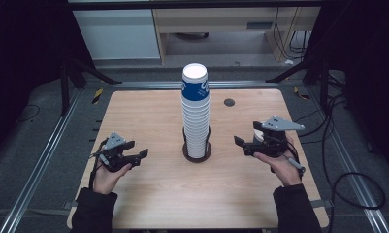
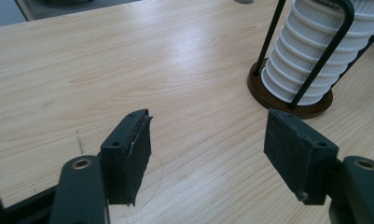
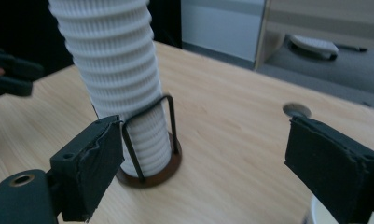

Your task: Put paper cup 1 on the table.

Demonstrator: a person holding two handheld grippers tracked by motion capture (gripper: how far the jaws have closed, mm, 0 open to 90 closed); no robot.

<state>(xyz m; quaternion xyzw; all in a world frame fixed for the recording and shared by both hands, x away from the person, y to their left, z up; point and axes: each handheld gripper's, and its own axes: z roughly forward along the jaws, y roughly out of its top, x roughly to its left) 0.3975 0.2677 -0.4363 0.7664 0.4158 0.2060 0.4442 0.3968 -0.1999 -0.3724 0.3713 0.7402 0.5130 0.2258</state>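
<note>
Wooden table [image 1: 148, 194], cup stack [image 1: 196, 114], wire holder [image 1: 197, 151]

You have 1 tall stack of paper cups [image 1: 196, 114] standing in 1 round holder [image 1: 197, 151] near the middle of the table [image 1: 148, 194]; the cups nest too tightly to count singly. 2 grippers are over it: the left gripper [image 1: 137, 156] toward the left edge and the right gripper [image 1: 241, 144] toward the right edge. 1 round hole [image 1: 229, 102] sits near the far edge.
</note>
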